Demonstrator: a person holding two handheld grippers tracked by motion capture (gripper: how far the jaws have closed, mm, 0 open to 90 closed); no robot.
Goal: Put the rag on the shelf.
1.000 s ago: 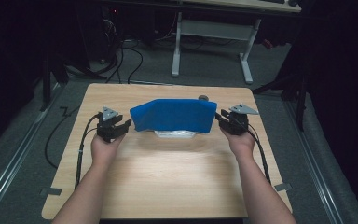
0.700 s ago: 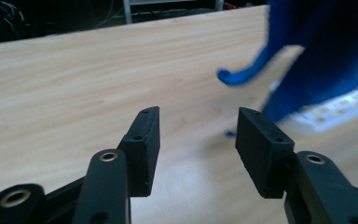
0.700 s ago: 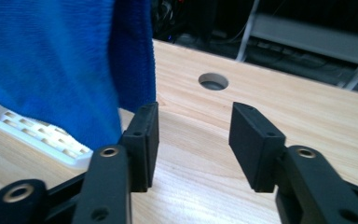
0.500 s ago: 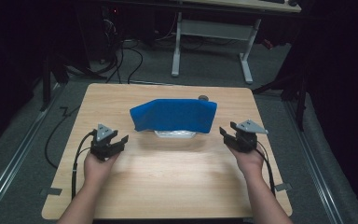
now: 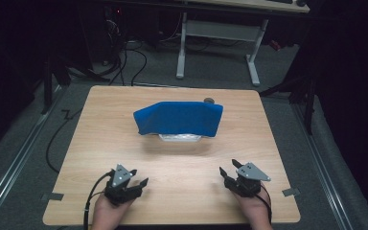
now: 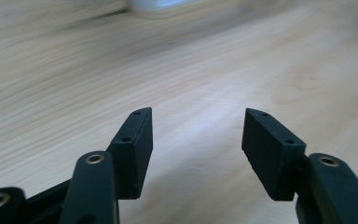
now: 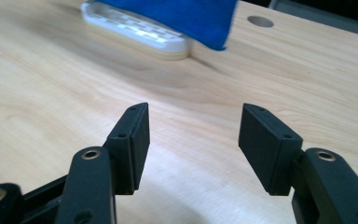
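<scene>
Table (image 5: 182, 158) brightly lit, surroundings dark; left gripper view motion-blurred.

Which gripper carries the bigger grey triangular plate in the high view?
The right gripper: its grey plate juts out broad, while the left gripper wears a smaller one.

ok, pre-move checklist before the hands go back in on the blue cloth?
1. Left hand-held gripper empty, jaws apart after just opening: ok.
2. Right hand-held gripper empty, jaws apart after just opening: ok.
3. Blue cloth draped over the white tray, free of both grippers: ok.
4. Cloth covers the tray fully: not ok, the near edge of the tray shows below it.
5. Bare table between the grippers and the cloth: ok.
6. What lies in the tray under the cloth: cannot tell.
</scene>
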